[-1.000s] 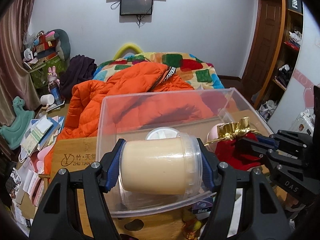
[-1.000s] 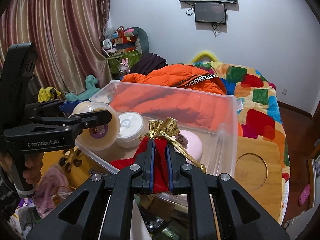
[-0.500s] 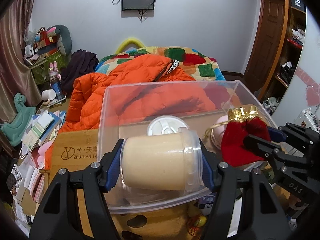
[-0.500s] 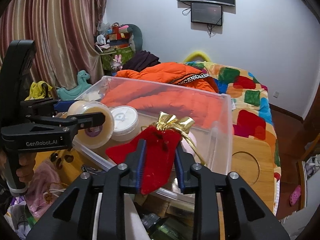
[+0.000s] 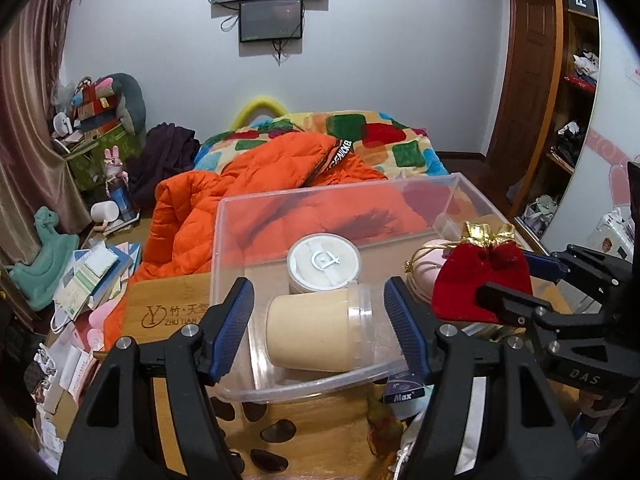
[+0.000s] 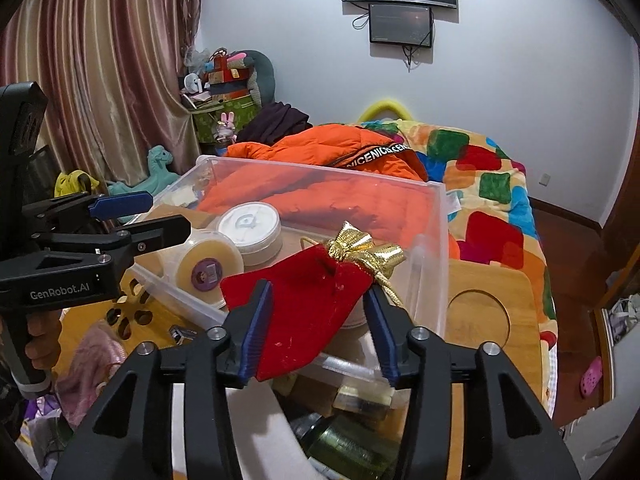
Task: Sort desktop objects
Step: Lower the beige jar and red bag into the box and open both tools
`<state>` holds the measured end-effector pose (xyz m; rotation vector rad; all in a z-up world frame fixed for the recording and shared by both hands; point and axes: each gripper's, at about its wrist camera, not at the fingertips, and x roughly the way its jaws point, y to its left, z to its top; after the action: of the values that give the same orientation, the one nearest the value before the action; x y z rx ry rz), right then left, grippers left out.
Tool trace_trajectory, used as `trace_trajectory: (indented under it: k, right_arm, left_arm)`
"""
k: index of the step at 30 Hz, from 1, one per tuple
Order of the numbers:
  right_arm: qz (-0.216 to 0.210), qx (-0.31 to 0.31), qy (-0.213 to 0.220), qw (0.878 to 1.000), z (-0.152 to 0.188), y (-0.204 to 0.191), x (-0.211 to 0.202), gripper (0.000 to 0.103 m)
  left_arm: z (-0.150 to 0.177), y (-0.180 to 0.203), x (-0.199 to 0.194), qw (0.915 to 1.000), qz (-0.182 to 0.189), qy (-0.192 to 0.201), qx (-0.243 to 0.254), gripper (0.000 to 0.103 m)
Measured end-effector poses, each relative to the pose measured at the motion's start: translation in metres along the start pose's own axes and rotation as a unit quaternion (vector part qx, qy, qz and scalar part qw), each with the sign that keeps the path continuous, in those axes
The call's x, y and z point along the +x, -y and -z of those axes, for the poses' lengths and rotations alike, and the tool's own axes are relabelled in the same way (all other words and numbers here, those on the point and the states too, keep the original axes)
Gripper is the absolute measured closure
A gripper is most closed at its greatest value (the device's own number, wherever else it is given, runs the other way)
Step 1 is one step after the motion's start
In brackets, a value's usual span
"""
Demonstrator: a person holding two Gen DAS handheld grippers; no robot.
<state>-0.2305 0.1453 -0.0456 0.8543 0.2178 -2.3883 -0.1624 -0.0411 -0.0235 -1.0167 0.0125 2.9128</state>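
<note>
A clear plastic bin [image 5: 340, 189] [image 6: 320, 168] stands on the wooden table. In it lies a tan jar [image 5: 316, 336] [image 6: 208, 268] on its side, beside a white-lidded jar [image 5: 324, 260] [image 6: 250, 224]. My left gripper [image 5: 320, 312] [image 6: 168, 216] hovers open over the tan jar, with a gap at each pad. A red velvet pouch [image 6: 304, 300] [image 5: 472, 284] with a gold bow rests across the bin's near rim. My right gripper [image 6: 316, 316] [image 5: 508, 276] straddles it. Its jaws are opening and the pads no longer squeeze the pouch.
A pink round case [image 5: 428, 276] lies in the bin under the pouch. The wooden table [image 6: 480, 312] has a round cut-out at the right. A small "Max" box [image 5: 404, 390] and a green bottle [image 6: 352, 440] sit in front of the bin. An orange jacket [image 5: 260, 184] lies on the bed behind.
The tan jar has left the left gripper's pads and now lies lower in the bin. The right jaws have spread from shut, and the red pouch has slumped onto the bin's rim.
</note>
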Motion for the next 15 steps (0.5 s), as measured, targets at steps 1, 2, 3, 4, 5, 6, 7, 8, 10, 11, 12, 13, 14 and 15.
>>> trace_trajectory:
  k: [1, 2, 3, 4, 5, 6, 7, 8, 10, 11, 12, 13, 14, 15]
  right_arm:
    - [-0.002, 0.002, 0.000, 1.000, 0.000, 0.000, -0.002, 0.054]
    - [-0.002, 0.004, 0.002, 1.000, 0.001, 0.000, -0.005, 0.049]
    - [-0.002, 0.007, 0.005, 1.000, 0.001, -0.001, -0.009, 0.044]
    - [-0.002, 0.008, 0.007, 1.000, 0.002, -0.001, -0.012, 0.042]
    - [-0.002, 0.009, 0.009, 1.000, 0.002, -0.002, -0.014, 0.036]
    - [0.000, 0.010, 0.011, 1.000, 0.002, -0.003, -0.017, 0.031]
    - [0.004, 0.010, 0.015, 1.000, 0.003, -0.004, -0.020, 0.029]
    - [0.009, 0.009, 0.018, 1.000, 0.004, -0.006, -0.023, 0.024]
    - [0.021, 0.001, 0.026, 0.999, 0.005, -0.009, -0.031, 0.022]
    - [0.024, -0.003, 0.029, 0.999, 0.006, -0.011, -0.034, 0.022]
    - [0.028, -0.007, 0.032, 0.999, 0.007, -0.013, -0.038, 0.022]
    - [0.030, -0.010, 0.033, 0.999, 0.007, -0.014, -0.040, 0.022]
    - [0.034, -0.012, 0.036, 0.999, 0.008, -0.016, -0.044, 0.021]
    - [0.037, -0.013, 0.039, 0.998, 0.008, -0.016, -0.046, 0.021]
  left_arm:
    - [0.000, 0.000, -0.002, 1.0000, -0.001, 0.001, 0.000, 0.036]
    - [0.000, 0.000, -0.005, 1.0000, -0.001, 0.003, 0.000, 0.036]
    - [0.000, 0.000, -0.008, 1.0000, -0.001, 0.005, 0.000, 0.036]
    - [0.000, 0.000, -0.010, 1.0000, -0.002, 0.007, 0.001, 0.036]
    - [0.000, 0.000, -0.012, 1.0000, -0.003, 0.009, 0.001, 0.036]
    - [0.000, 0.000, -0.016, 0.9999, -0.004, 0.011, 0.001, 0.034]
    - [0.001, 0.000, -0.019, 0.9999, -0.003, 0.013, 0.001, 0.031]
    - [0.002, 0.000, -0.022, 0.9999, -0.003, 0.016, 0.000, 0.029]
    - [0.002, -0.001, -0.030, 0.9997, -0.005, 0.023, 0.000, 0.029]
    - [0.003, 0.000, -0.033, 0.9997, -0.006, 0.025, 0.001, 0.029]
    - [0.003, 0.000, -0.036, 0.9996, -0.006, 0.027, 0.002, 0.028]
    - [0.004, 0.000, -0.040, 0.9996, -0.007, 0.029, 0.003, 0.027]
    - [0.005, 0.000, -0.042, 0.9995, -0.008, 0.030, 0.003, 0.025]
    - [0.005, -0.001, -0.046, 0.9994, -0.008, 0.032, 0.002, 0.022]
